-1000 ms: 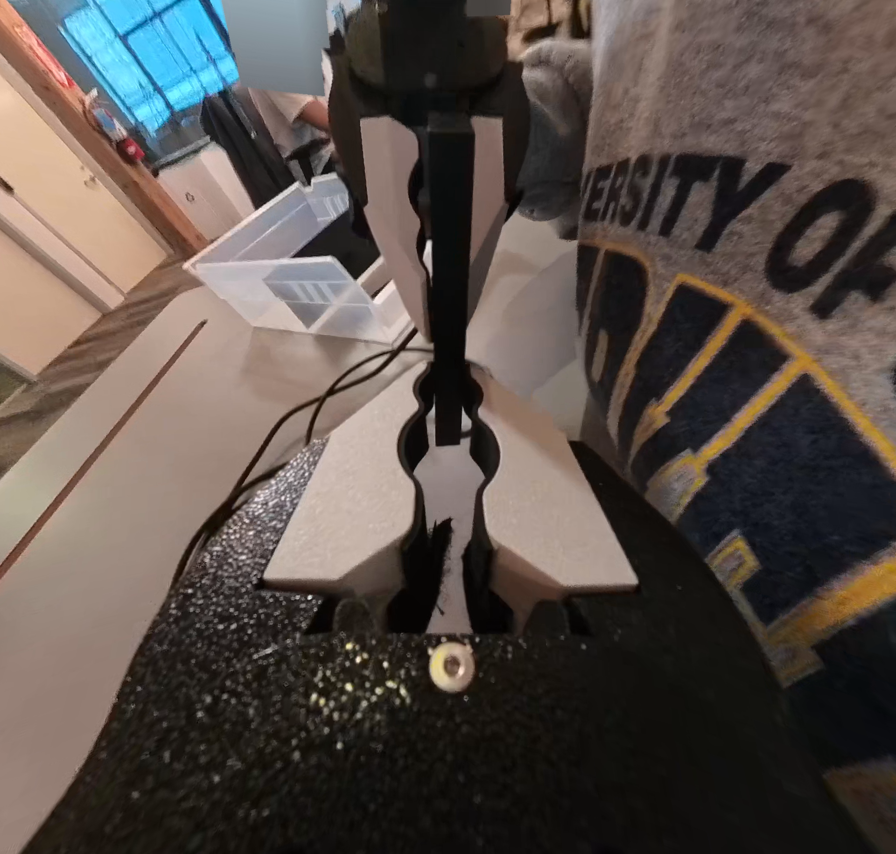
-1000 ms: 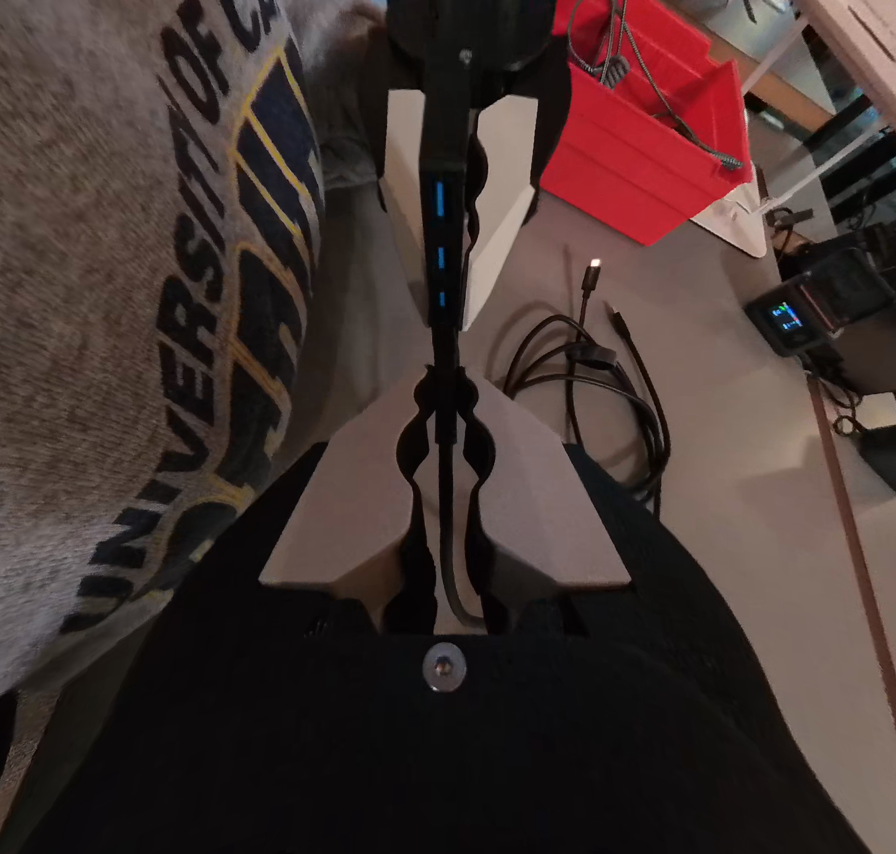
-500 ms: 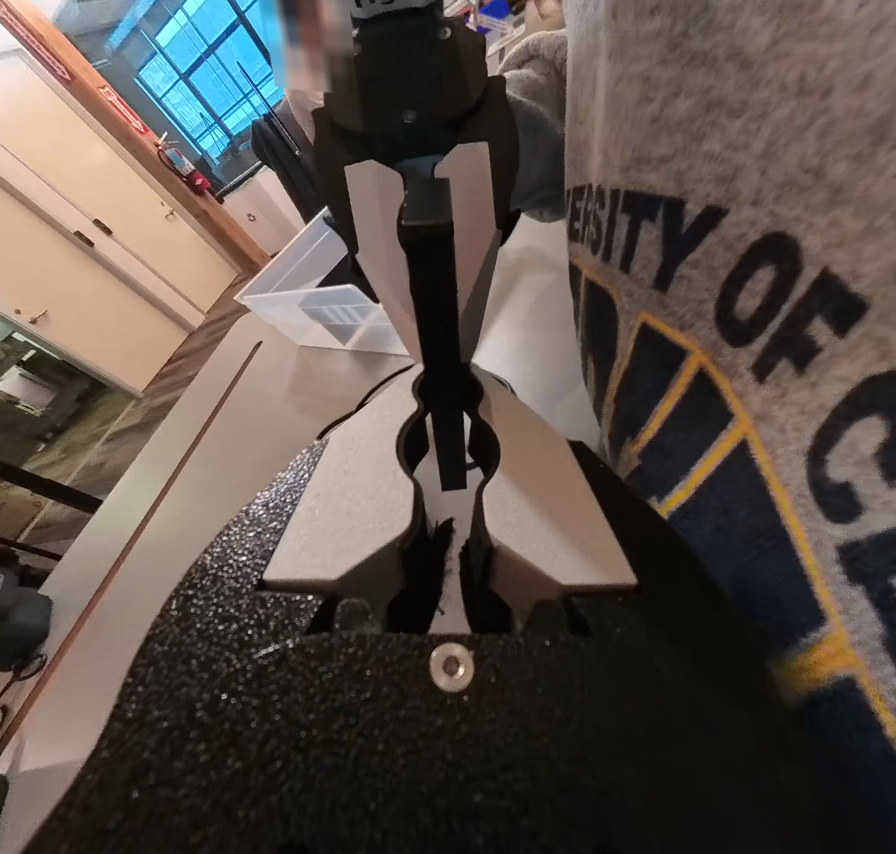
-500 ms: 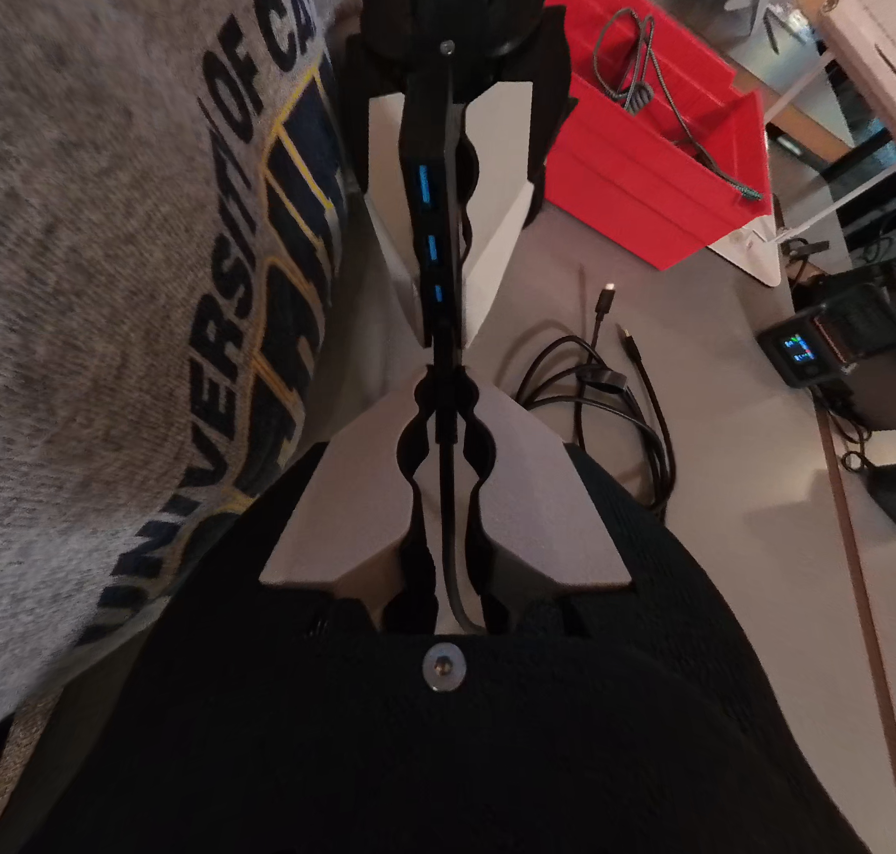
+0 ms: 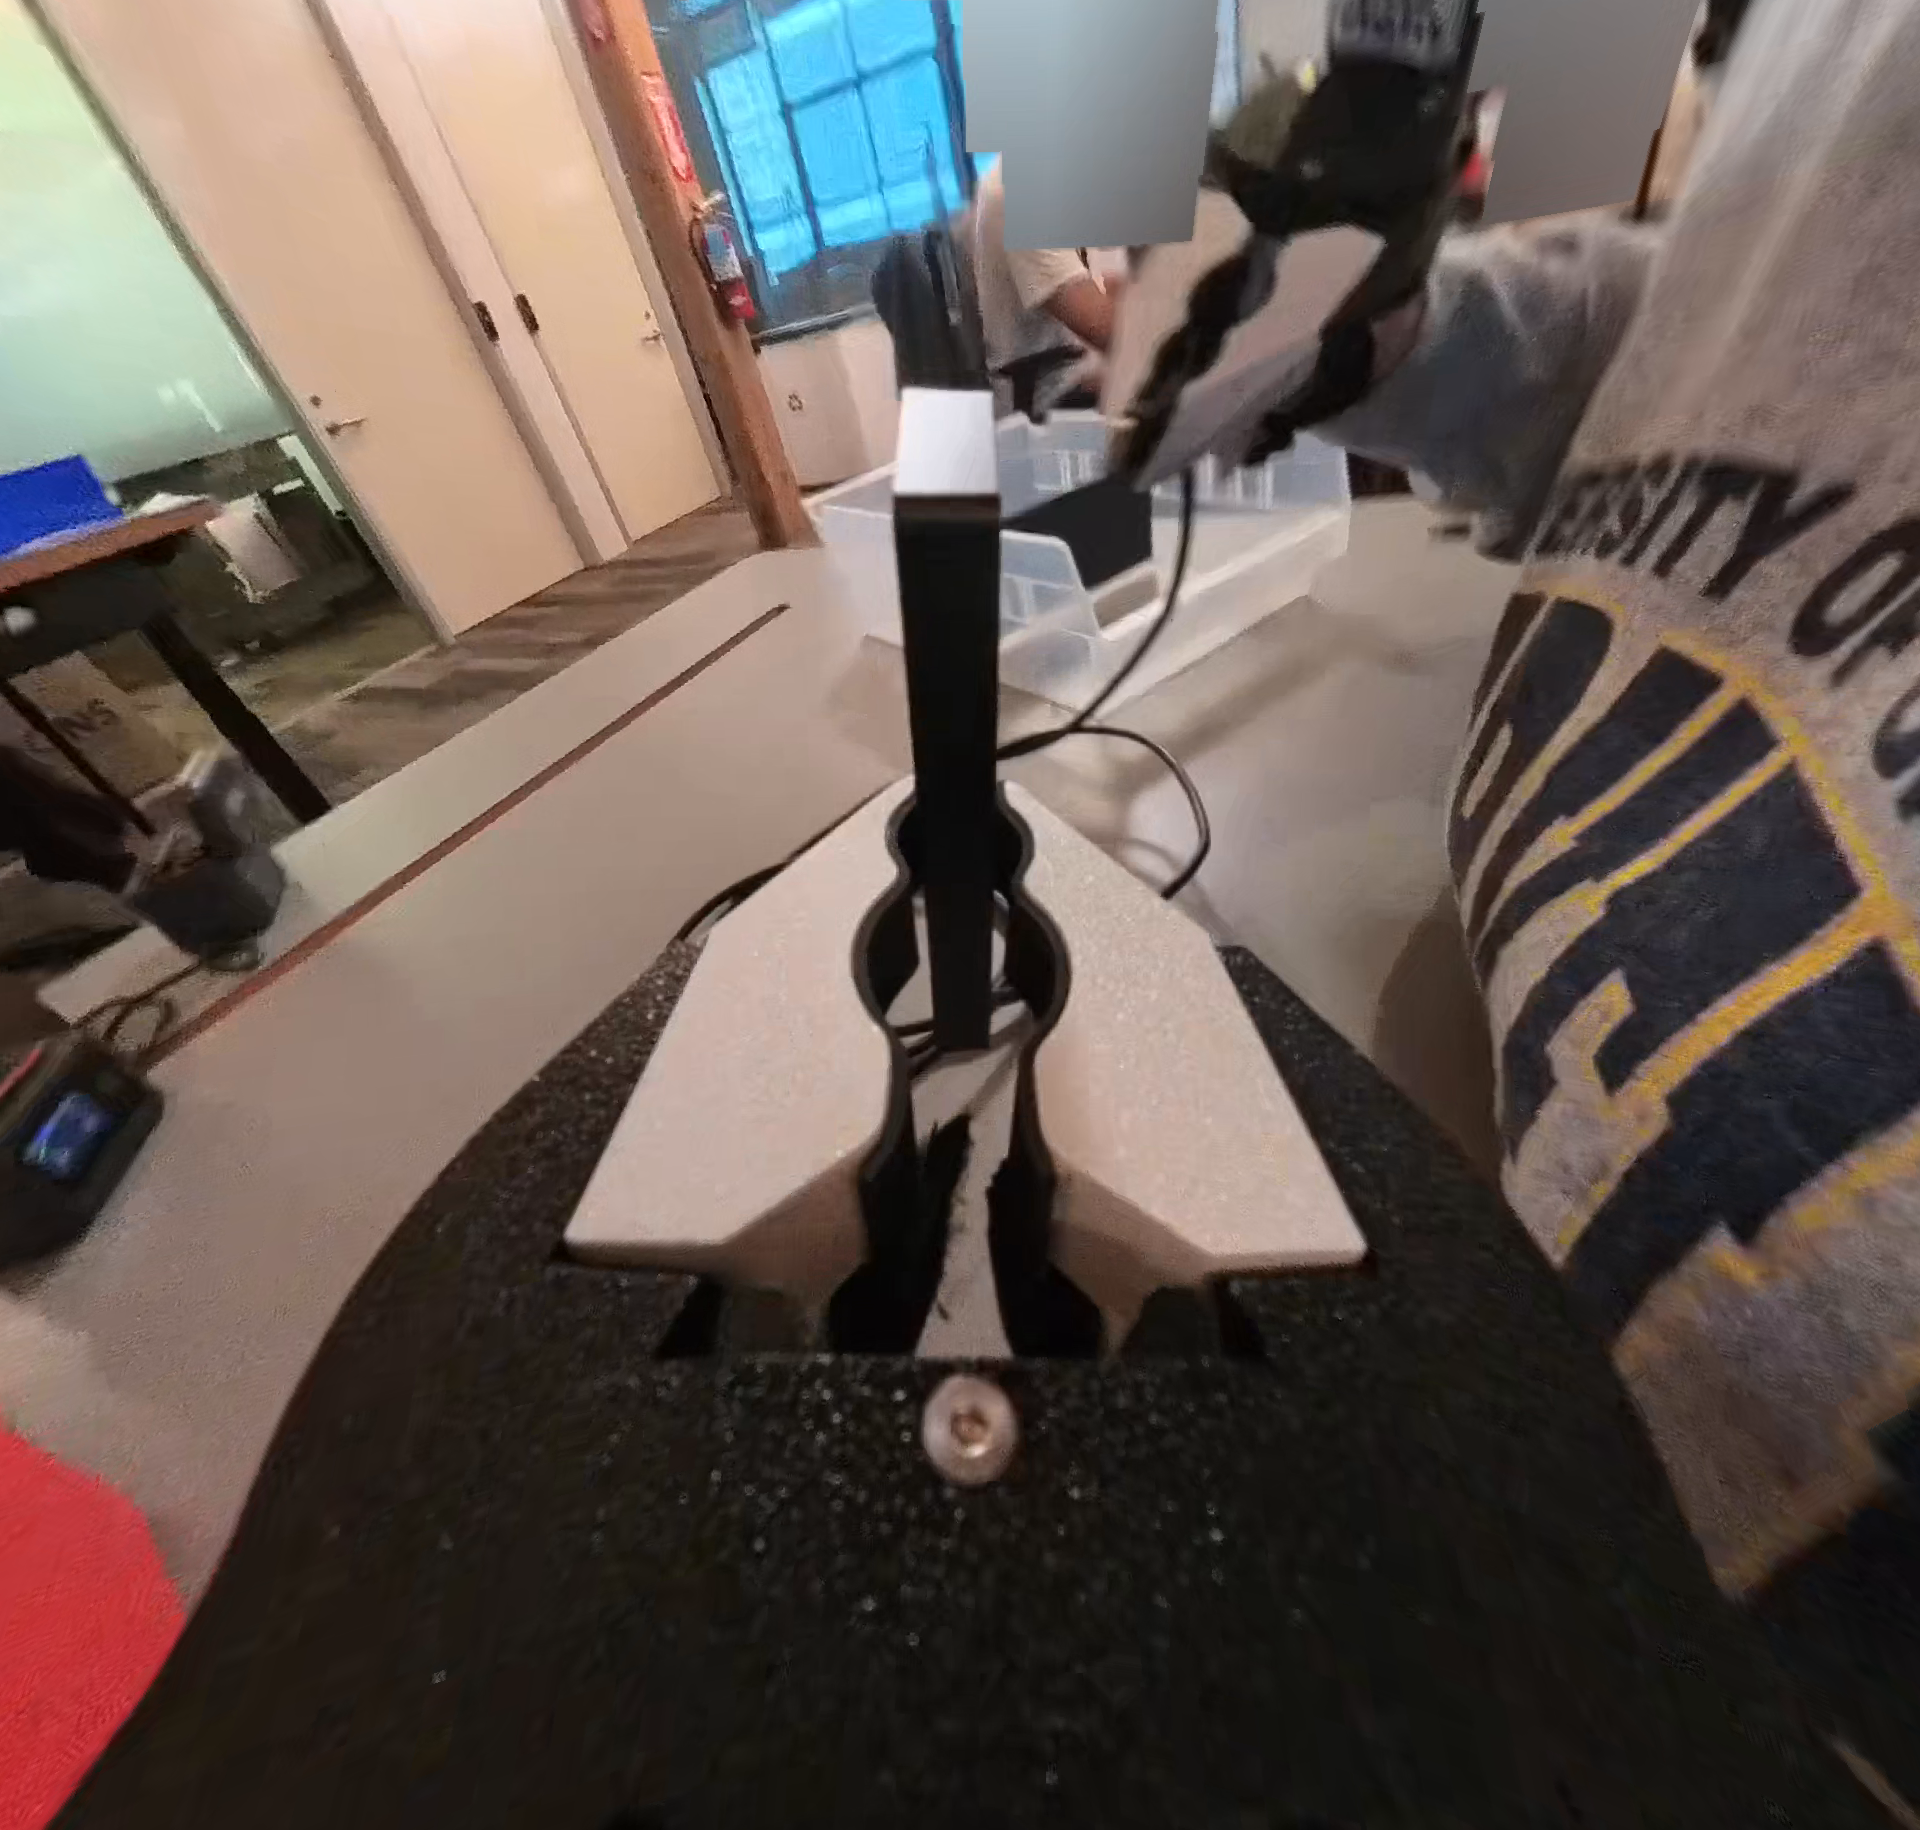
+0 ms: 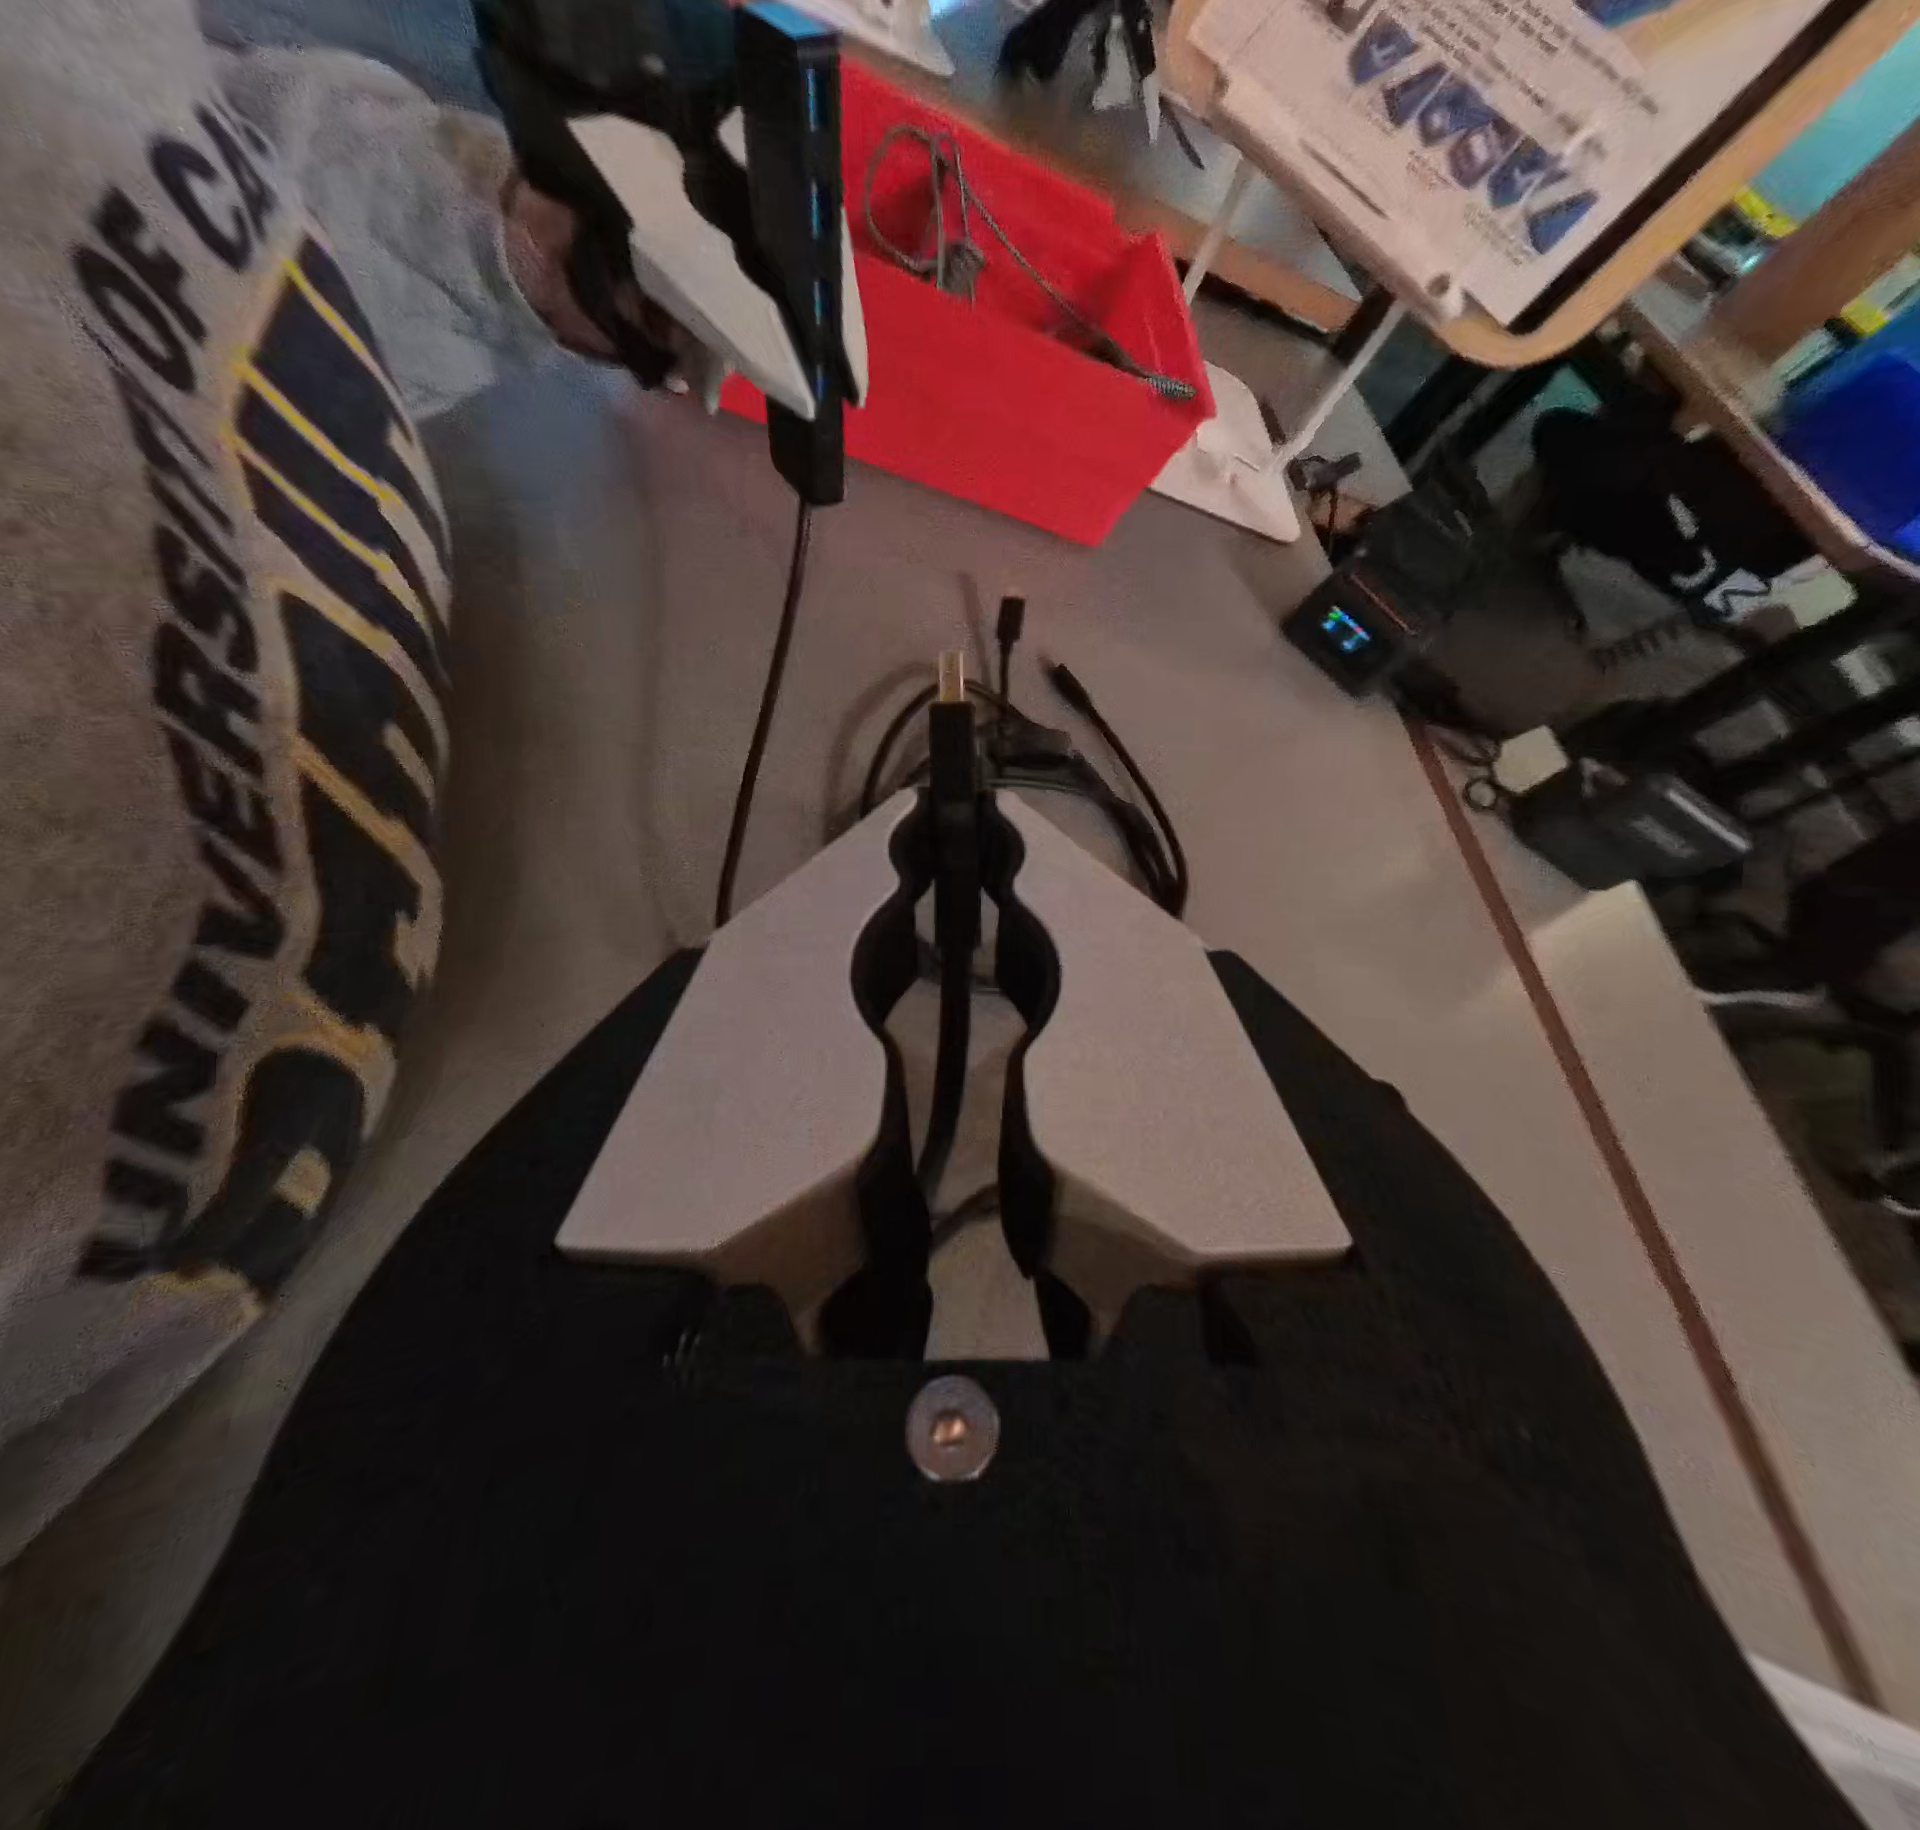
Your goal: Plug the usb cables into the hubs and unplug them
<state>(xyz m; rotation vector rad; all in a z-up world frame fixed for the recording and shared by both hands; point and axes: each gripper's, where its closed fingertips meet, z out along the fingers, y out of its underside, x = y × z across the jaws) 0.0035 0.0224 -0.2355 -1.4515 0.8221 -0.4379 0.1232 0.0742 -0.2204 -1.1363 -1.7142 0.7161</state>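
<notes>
Two claws are working apart above the grey worktop [image 6: 1299, 845]. The left claw [image 5: 961, 824] is gripping a slim black hub [image 5: 948, 700] upright, its own cord hanging down toward the worktop. The right claw [image 6: 951, 814] is clenching a black usb cable [image 6: 951, 741] just behind its bare metal plug, unplugged, well apart from the hub. More cables are lying coiled before a red bin [image 6: 997, 409].

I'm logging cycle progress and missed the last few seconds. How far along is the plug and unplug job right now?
The unplug looks done: the USB plug is free, its metal tip bare, clamped in the right gripper, apart from the black hub held upright by the left gripper. In hand: hub and cable, one per gripper. Left: more cables lie coiled on the table and in the red bin, so further rounds probably remain.
</notes>
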